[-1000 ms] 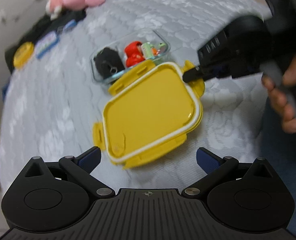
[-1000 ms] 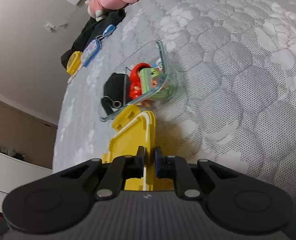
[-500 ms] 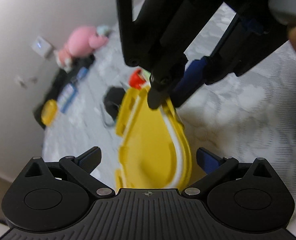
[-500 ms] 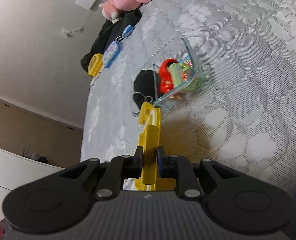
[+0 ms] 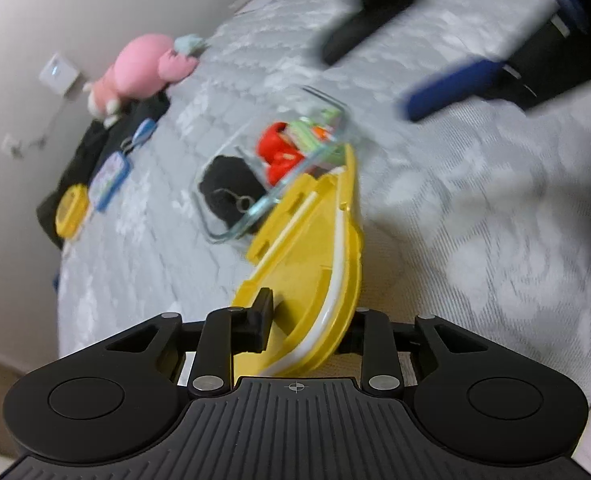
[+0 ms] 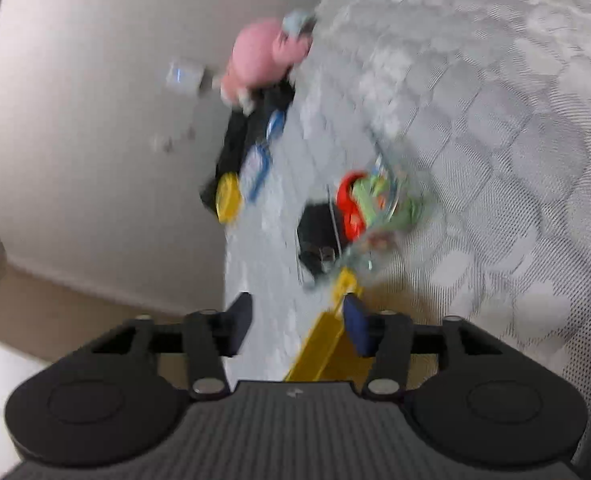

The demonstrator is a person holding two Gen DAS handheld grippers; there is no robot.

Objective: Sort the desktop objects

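A yellow box lid (image 5: 315, 264) with a white seal stands tilted on edge between my left gripper's (image 5: 307, 320) fingers, which are shut on it. A clear glass container (image 5: 279, 168) lies just beyond on the grey quilted bed, holding a black pouch (image 5: 231, 192), a red toy (image 5: 279, 152) and a green item. My right gripper (image 6: 297, 324) is open, its blue pads apart, with the lid's edge (image 6: 327, 344) beside the right pad. The right gripper shows blurred at the top right of the left wrist view (image 5: 455, 88). The container also shows in the right wrist view (image 6: 359, 216).
A pink plush toy (image 5: 143, 68) lies at the bed's far edge by the wall. Beside it are a black cloth (image 5: 95, 152), a blue card tag (image 5: 109, 176) and a small round yellow lid (image 5: 71, 216). The bed's left edge drops to the floor.
My left gripper closed on the yellow lid. My right gripper opened, let the lid go and drew back. Both views swung and are blurred.
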